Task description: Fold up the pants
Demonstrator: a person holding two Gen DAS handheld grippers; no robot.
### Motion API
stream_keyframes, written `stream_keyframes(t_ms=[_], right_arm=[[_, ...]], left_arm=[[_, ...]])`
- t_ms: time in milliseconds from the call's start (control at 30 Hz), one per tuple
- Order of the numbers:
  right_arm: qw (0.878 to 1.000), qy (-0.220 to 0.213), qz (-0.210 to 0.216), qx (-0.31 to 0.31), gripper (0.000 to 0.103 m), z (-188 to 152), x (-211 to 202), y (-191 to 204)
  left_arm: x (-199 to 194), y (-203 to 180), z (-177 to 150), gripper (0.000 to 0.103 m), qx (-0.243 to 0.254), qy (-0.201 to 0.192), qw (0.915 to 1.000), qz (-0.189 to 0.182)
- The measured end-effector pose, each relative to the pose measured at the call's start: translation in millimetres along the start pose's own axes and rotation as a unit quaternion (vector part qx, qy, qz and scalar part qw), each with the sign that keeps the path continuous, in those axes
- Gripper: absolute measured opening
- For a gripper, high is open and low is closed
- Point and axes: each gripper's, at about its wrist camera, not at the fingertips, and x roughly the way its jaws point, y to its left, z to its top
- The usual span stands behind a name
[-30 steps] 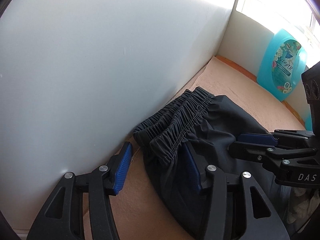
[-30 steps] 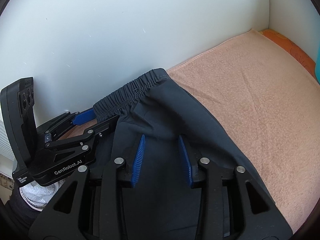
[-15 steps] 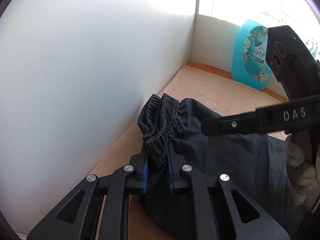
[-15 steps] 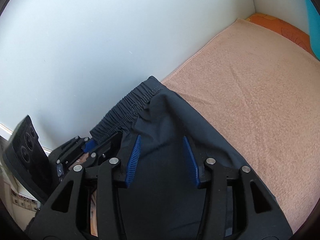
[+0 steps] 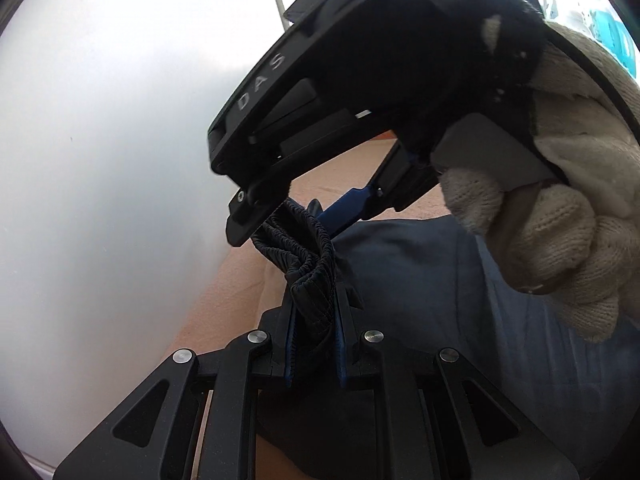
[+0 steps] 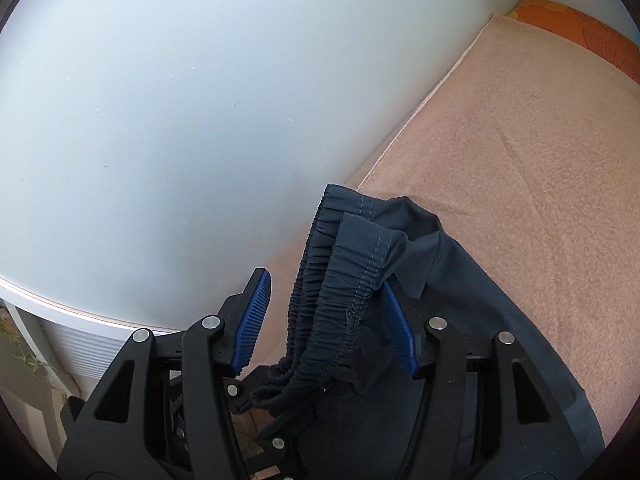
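Dark fabric, one pair of pants (image 6: 460, 280), lies at lower centre on the peach towel (image 6: 520, 168) beside the white wall (image 6: 160, 120). My left gripper (image 5: 314, 344) is clamped on the bunched waistband (image 5: 308, 248). My right gripper (image 6: 324, 320) has just been opening, waistband loose between its fingers; its gloved hand (image 5: 560, 216) blocks the left view's upper right.
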Motion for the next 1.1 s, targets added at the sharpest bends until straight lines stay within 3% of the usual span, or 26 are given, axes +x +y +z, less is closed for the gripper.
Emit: stream_keyframes(t_ms=[133,200,300,367,567,733,800,1033,1100], right_arm=[[0.999,0.016,-0.041,-0.014,0.056,-7.7,-0.4,3.7],[0.999,0.017,-0.042,-0.003,0.036,-10.8,-4.9,-1.9],[0.999,-0.001,-0.035,0.004,0.022,-15.7,-23.1,-4.0],[0.999,-0.016,-0.039,0.003,0.018,-18.7,-35.1,0.4],[0.997,-0.057,-0.042,0.01,0.016,-33.7,-78.0,3.2],[0.995,-0.085,-0.046,0.009,0.016,-56.7,-112.0,8.9],[0.994,-0.095,-0.046,0.017,0.016,-62.9,-127.2,7.4],[0.989,-0.127,-0.062,0.032,0.016,-82.9,-167.1,3.2],[0.988,-0.136,-0.069,0.037,0.016,-94.5,-171.5,4.6]], left_arm=[[-6.8,-14.7,-0.9,0.013,0.024,-0.005,0.9997,-0.009],[-10.1,-20.8,-1.5,0.013,0.035,-0.009,0.9993,-0.008],[-18.3,-24.0,-4.1,0.014,0.041,-0.018,0.999,-0.007],[-25.2,-23.2,-4.1,0.016,0.034,-0.028,0.999,-0.006],[-59.7,-13.2,-13.1,0.028,0.015,-0.064,0.9978,0.009],[-70.8,2.6,-25.6,0.034,-0.004,-0.058,0.9983,-0.002],[-75.0,5.5,-27.5,0.042,-0.02,-0.054,0.9982,-0.017],[-87.2,5.9,-26.5,0.042,-0.019,-0.064,0.9958,-0.064],[-93.1,3.8,-24.2,0.028,-0.014,-0.072,0.9942,-0.079]])
